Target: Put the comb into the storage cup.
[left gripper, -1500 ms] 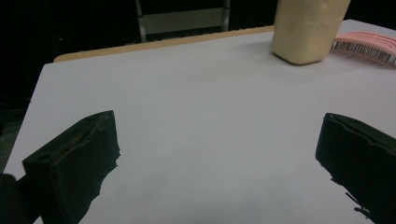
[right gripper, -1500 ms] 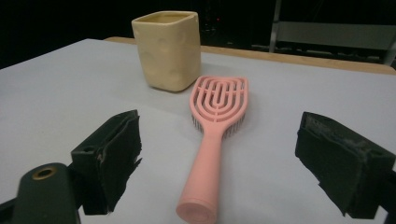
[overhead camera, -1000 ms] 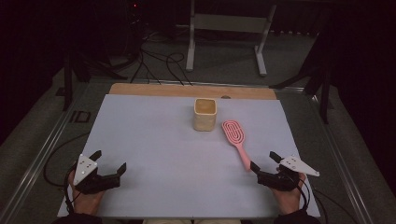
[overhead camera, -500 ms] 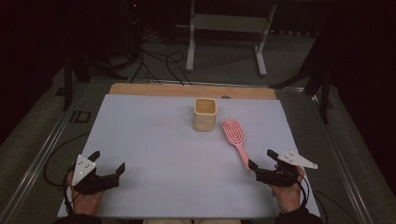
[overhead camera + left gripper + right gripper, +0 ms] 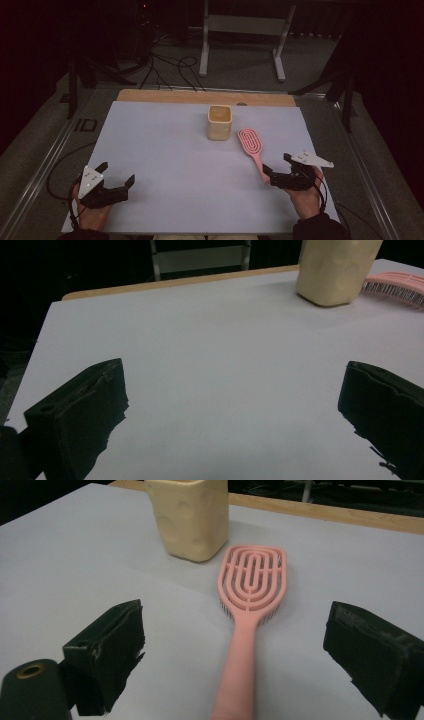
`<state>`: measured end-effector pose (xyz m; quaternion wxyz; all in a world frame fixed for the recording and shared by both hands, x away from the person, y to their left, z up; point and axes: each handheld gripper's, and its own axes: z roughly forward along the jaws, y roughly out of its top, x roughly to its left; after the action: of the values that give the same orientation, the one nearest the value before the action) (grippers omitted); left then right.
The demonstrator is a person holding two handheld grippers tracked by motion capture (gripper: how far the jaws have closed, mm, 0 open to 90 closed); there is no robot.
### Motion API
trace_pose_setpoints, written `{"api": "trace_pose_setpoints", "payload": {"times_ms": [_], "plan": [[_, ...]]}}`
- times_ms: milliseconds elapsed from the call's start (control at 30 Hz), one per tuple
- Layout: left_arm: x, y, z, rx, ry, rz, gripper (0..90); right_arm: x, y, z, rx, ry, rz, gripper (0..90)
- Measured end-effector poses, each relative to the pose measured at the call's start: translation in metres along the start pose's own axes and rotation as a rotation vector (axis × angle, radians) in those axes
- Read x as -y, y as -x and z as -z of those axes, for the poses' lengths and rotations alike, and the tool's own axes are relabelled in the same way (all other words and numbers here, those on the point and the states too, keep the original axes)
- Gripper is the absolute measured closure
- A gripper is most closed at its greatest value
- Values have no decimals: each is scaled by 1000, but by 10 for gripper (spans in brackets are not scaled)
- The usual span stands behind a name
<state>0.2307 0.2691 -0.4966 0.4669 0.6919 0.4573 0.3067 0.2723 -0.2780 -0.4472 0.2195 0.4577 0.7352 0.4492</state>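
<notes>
A pink hairbrush lies bristles down on the white table, its handle pointing toward me. A cream square cup stands upright just left of the brush head. My right gripper is open, its jaws on either side of the brush handle's near end without touching it. My left gripper is open over bare table at the front left, nothing between its jaws. The brush head peeks in behind the cup in the left gripper view.
A wooden strip runs along the table's far edge. Beyond it stand a metal frame and cables on the dark floor. Metal rails flank the table.
My right gripper has moved left and forward to the brush handle, which now sits between its open jaws. The left gripper has barely shifted.
</notes>
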Motion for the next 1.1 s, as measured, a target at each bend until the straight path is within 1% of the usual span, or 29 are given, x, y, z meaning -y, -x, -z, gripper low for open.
{"api": "trace_pose_setpoints", "payload": {"times_ms": [100, 200, 367, 600, 1067, 1100], "plan": [[0, 0, 0, 0, 0, 0, 3, -5, -1, -3, 6, -16, 6, 92], [0, 0, 0, 0, 2, 3, 3, -13, -1, -9, 19, -47, 27, 92], [0, 0, 0, 0, 3, 3, 3, -20, -2, -16, 27, -82, 30, 92], [0, 0, 0, 1, 1, 1, 3, -28, -1, -23, 40, -118, 30, 92], [0, 0, 0, 1, 0, 0, 3, -38, -2, -34, 50, -169, 39, 92], [0, 0, 0, 2, -1, -1, 3, -39, -2, -36, 50, -181, 41, 92]]}}
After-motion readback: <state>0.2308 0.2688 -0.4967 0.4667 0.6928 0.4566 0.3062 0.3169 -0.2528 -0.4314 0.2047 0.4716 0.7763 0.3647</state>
